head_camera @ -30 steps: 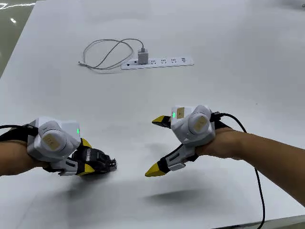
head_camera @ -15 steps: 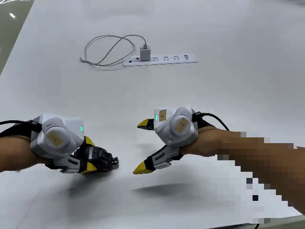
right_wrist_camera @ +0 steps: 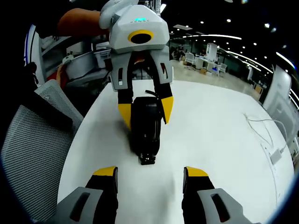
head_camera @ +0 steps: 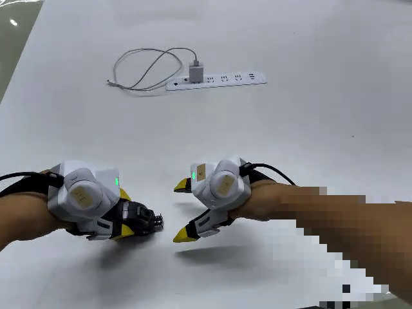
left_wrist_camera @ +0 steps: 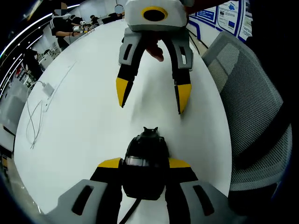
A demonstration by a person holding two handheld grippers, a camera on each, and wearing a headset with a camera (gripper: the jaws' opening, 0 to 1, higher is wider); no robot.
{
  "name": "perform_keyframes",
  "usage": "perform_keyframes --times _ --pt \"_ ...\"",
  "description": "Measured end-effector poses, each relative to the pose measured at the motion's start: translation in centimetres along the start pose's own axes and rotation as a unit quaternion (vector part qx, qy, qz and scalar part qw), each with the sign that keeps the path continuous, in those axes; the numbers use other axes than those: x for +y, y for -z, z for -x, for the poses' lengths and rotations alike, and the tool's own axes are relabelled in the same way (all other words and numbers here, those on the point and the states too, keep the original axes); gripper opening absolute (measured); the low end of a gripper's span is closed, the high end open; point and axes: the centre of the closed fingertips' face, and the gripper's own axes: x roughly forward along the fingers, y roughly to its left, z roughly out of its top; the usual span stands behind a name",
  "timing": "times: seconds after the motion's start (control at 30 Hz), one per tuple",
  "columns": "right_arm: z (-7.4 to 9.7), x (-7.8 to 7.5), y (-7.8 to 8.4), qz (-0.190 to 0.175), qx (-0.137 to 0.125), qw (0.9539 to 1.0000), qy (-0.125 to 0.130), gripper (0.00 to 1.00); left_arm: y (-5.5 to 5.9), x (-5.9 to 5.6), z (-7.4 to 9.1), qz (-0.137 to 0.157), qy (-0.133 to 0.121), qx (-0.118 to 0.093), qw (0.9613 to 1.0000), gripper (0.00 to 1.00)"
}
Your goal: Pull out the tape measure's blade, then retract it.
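Left hand-held gripper [head_camera: 124,212] clamped the rigid-cased tape measure [left_wrist_camera: 145,154]. Right hand-held gripper [head_camera: 181,211], jaws apart, faced the blade hook [right_wrist_camera: 147,160] just ahead: small, probably slippery; pinch there.

Head view downward, gripper views opposed, sharing tape measure [left_wrist_camera: 145,163]
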Motion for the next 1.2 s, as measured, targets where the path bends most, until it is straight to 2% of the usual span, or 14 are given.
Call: perform_keyframes --times 0.17,0.43,0.53,0.6,0.67,0.7,0.8,0.9,1.07,1.1,1.13,1.2 --pt "-1.0 -0.3 -0.3 -0.001 0.000 1.0000 -0.003 0.44 0.0 0.1 0.0 0.014 0.002 -0.013 0.9998 0.31" --pt "-2.8 0.2 -0.3 0.000 0.011 0.9998 -0.019 0.30 0.0 0.2 -0.1 0.008 0.005 -0.019 0.9998 0.31" --pt "-3.4 0.6 -0.3 -0.008 0.015 0.9994 -0.031 0.26 0.0 0.2 -0.1 0.010 0.004 -0.019 0.9998 0.31" --pt "-3.8 0.9 0.1 -0.031 0.021 0.9986 -0.037 0.27 0.0 0.2 -0.1 0.008 0.005 -0.019 0.9998 0.31" --pt "-4.0 0.7 0.1 -0.012 0.025 0.9991 -0.031 0.20 0.0 0.2 -0.1 0.008 0.006 -0.019 0.9998 0.31" --pt "-4.1 0.7 -0.1 -0.013 0.018 0.9993 -0.031 0.17 0.0 0.2 -0.1 0.008 0.006 -0.020 0.9998 0.31" --pt "-4.1 0.6 -0.2 -0.003 0.022 0.9995 -0.024 0.13 0.0 0.2 -0.1 0.007 0.006 -0.020 0.9998 0.31" --pt "-4.4 0.7 -0.3 0.012 0.027 0.9993 -0.022 0.12 0.0 0.1 -0.1 0.006 0.005 -0.019 0.9998 0.31" --pt "-4.4 0.9 -0.1 0.007 0.037 0.9992 -0.016 0.12 0.0 0.0 -0.1 0.002 0.006 -0.020 0.9998 0.31" --pt "-4.3 0.8 -0.1 0.004 0.036 0.9992 -0.016 0.11 0.0 0.0 -0.1 0.001 0.006 -0.020 0.9998 0.31" --pt "-4.3 0.9 -0.1 0.033 0.034 0.9986 -0.022 0.10 0.1 0.1 -0.1 0.001 0.005 -0.019 0.9998 0.31" --pt "-4.2 0.9 0.1 0.024 0.027 0.9992 -0.017 0.09 0.1 0.1 -0.1 0.002 0.005 -0.020 0.9998 0.31"
